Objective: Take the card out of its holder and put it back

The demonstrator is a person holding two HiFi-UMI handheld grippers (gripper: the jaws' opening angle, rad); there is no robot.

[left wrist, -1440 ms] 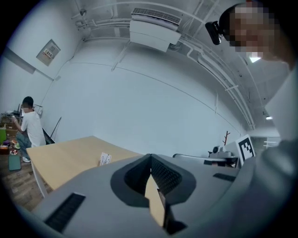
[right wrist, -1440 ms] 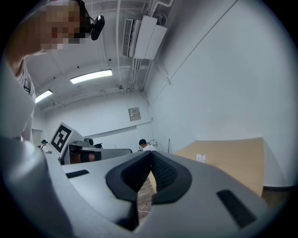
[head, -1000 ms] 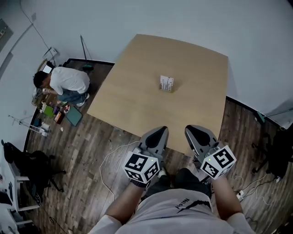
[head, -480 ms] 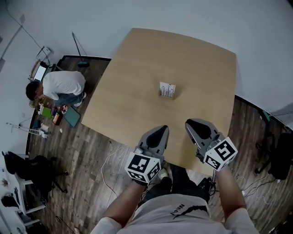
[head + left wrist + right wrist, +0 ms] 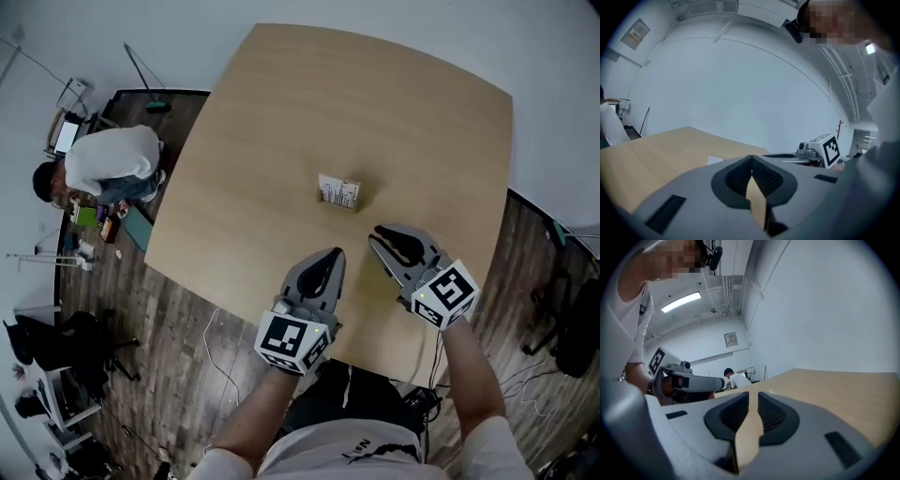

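A small card holder (image 5: 338, 193) with a white printed card standing in it sits near the middle of the light wooden table (image 5: 422, 112). My left gripper (image 5: 330, 258) hovers over the table's near part, a short way below and left of the holder; its jaws touch at the tips and hold nothing. My right gripper (image 5: 382, 234) is just below and right of the holder, with a narrow empty gap between its jaws. In the left gripper view a white corner of the card (image 5: 715, 160) peeks over the jaws, and the right gripper (image 5: 820, 151) shows at right.
A person in a white shirt (image 5: 108, 161) crouches on the dark wood floor at left among small items (image 5: 98, 220). A black chair (image 5: 574, 323) stands at right. Cables (image 5: 217, 347) lie on the floor by the table's near edge.
Both grippers have moved forward from the table's near edge out over the table, closer to the card holder. The view has shifted forward with them.
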